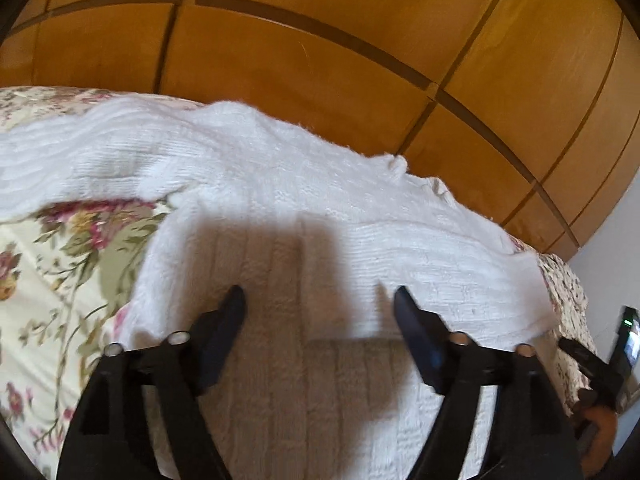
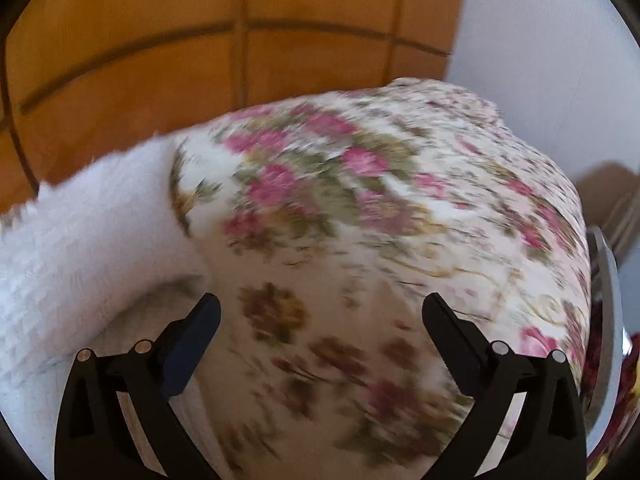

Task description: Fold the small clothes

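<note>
A white knitted garment (image 1: 304,208) lies spread on a floral bedspread (image 1: 52,264), with a sleeve stretching off to the left. My left gripper (image 1: 320,300) hovers over its middle, open and empty, and casts a shadow on the cloth. In the right wrist view the same white garment (image 2: 80,240) lies at the left edge. My right gripper (image 2: 320,308) is open and empty over the bare floral bedspread (image 2: 360,208), to the right of the garment. The right gripper also shows at the far right of the left wrist view (image 1: 592,368).
A wooden wardrobe (image 1: 320,40) with panelled doors stands right behind the bed. A pale wall (image 2: 540,40) lies to the right. The bed's right edge (image 2: 576,280) drops off, with a grey curved object (image 2: 608,300) beside it.
</note>
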`<action>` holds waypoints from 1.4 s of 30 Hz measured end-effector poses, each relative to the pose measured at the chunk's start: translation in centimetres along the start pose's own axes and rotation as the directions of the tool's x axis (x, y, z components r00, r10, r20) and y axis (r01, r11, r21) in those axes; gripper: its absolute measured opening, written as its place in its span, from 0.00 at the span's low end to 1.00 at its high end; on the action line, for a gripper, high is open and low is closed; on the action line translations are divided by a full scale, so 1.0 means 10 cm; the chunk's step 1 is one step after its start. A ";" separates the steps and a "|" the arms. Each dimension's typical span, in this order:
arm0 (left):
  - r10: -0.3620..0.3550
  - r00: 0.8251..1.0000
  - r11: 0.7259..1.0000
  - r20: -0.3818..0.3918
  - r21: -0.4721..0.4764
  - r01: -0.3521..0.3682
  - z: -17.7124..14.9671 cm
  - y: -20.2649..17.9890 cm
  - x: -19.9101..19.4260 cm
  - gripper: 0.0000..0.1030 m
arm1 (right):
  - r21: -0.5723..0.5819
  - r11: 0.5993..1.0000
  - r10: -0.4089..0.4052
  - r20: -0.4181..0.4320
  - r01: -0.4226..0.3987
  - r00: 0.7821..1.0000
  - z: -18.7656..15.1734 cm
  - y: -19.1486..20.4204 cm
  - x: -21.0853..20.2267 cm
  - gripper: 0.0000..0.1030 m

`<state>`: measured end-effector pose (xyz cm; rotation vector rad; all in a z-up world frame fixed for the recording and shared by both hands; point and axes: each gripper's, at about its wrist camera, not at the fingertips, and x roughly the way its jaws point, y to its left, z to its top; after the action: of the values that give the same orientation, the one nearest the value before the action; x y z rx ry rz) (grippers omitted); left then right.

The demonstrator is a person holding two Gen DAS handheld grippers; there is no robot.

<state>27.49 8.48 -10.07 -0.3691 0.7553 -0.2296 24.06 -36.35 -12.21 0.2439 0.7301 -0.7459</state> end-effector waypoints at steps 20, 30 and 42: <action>0.104 0.993 0.961 0.060 -0.265 -0.084 0.13 0.89 -0.62 0.86 | -0.251 0.947 0.191 -0.051 -0.198 0.980 -0.04 0.87 0.23 0.98; 0.229 0.961 0.808 0.154 -0.581 -0.100 0.24 2.01 -1.04 0.69 | -0.274 0.925 0.283 0.042 -0.262 0.958 -0.23 0.73 -0.35 0.98; 0.237 0.944 0.683 0.231 -0.730 0.007 0.25 2.68 -1.13 0.55 | -0.215 0.936 0.260 -0.114 -0.279 0.959 -0.29 0.72 0.05 0.98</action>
<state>23.14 37.30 -12.18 -1.0925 0.5231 0.2740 27.80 -30.20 -14.98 0.1609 0.8362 -0.3865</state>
